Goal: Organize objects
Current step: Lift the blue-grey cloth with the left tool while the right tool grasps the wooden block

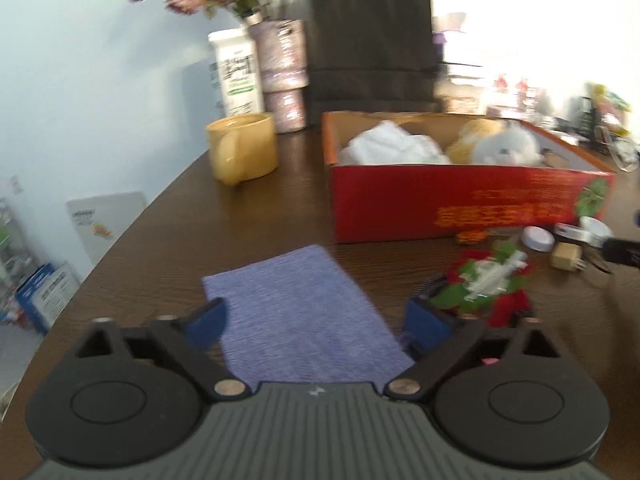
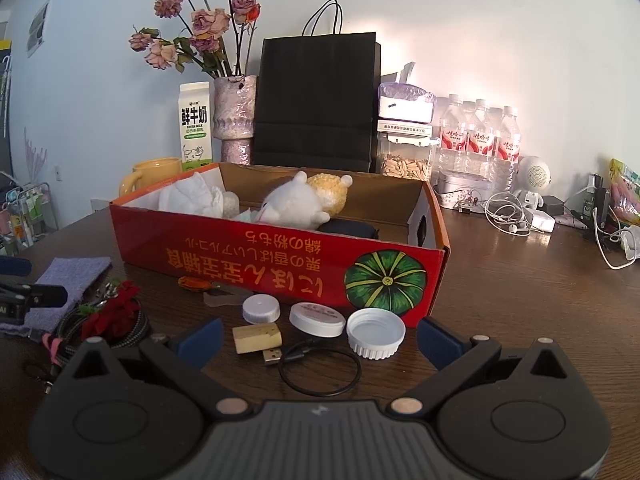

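Both grippers are hanging released: the left gripper (image 1: 316,320) is straddling the purple cloth (image 1: 300,312) near the surface's left edge. Its jaws should be pinching the cloth's fold before lifting toward the red box (image 1: 460,204).

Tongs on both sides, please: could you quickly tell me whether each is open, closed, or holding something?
Left tongs: open, holding nothing, poised over the purple cloth.
Right tongs: open, holding nothing, above the white caps.
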Demonstrator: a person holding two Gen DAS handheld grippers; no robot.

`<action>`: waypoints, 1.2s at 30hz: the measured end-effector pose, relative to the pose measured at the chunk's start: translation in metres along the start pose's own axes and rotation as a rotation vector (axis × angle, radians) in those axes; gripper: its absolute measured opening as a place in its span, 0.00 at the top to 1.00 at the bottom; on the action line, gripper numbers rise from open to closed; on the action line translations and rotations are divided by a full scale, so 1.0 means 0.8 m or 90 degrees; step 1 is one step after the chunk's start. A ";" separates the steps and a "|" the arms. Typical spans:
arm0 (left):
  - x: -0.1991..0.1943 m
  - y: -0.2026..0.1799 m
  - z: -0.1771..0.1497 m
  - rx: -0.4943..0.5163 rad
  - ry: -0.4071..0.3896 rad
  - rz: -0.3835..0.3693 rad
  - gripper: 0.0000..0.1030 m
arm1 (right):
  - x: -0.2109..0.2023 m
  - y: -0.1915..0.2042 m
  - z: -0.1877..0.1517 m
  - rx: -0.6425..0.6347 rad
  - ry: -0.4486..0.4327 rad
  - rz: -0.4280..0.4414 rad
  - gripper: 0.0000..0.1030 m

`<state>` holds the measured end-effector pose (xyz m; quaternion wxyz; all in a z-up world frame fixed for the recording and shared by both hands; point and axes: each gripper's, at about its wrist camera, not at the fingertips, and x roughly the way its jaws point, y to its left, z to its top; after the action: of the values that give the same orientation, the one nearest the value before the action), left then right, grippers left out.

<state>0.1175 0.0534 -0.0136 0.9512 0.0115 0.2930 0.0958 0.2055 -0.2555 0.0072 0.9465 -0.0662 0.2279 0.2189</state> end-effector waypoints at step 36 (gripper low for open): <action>-0.031 0.008 0.002 -0.068 -0.054 -0.071 0.86 | 0.003 0.004 0.001 -0.004 0.010 0.010 0.00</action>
<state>0.0972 0.0549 0.0025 0.9659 -0.0515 0.2470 0.0573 0.2060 -0.2516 0.0069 0.9426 -0.0690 0.2354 0.2267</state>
